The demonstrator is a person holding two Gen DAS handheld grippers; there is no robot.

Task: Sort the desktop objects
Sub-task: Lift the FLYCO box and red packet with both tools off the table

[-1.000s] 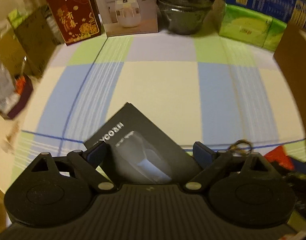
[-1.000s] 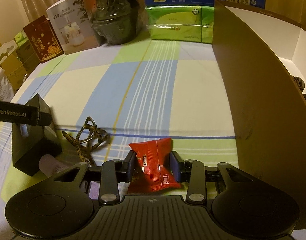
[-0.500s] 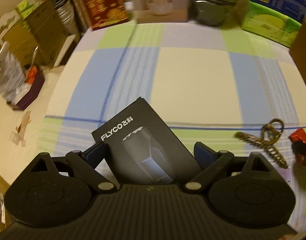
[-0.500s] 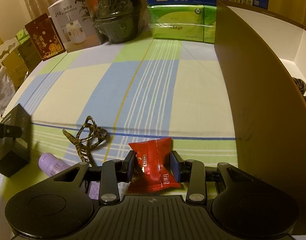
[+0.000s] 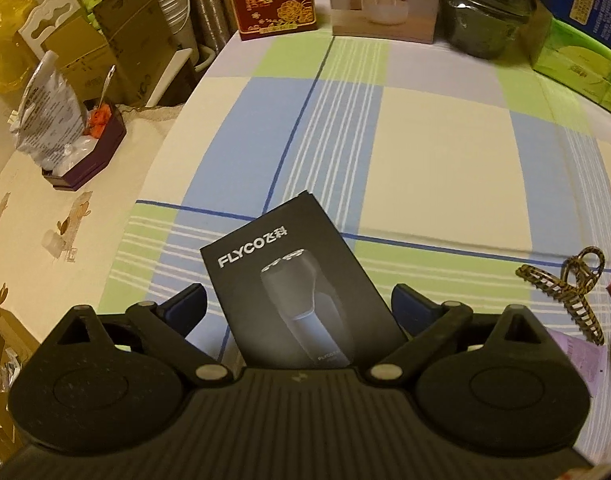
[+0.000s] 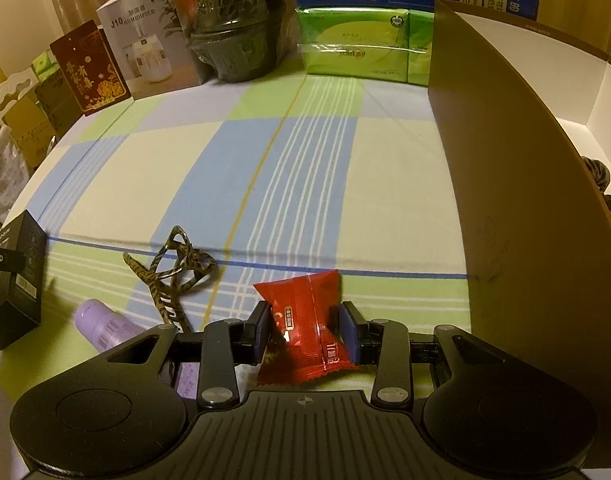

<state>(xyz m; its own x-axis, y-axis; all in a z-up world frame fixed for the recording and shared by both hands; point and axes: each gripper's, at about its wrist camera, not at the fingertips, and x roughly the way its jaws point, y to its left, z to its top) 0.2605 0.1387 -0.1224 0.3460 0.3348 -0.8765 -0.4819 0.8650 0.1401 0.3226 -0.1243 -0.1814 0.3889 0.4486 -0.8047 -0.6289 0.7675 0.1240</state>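
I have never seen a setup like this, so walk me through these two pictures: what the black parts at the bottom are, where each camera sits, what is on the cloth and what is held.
There is no robot here. A person holds a two-finger gripper in each hand, and a fisheye camera on each looks forward along its fingers. The black shapes at the bottom are the grippers' bodies.

The left gripper straddles a black Flyco shaver box; whether its blue pads actually press the box is unclear. The right gripper is shut on a red snack packet.

On the checked tablecloth lie a tortoiseshell hair claw and a lilac bottle. A brown cardboard box stands at the right.
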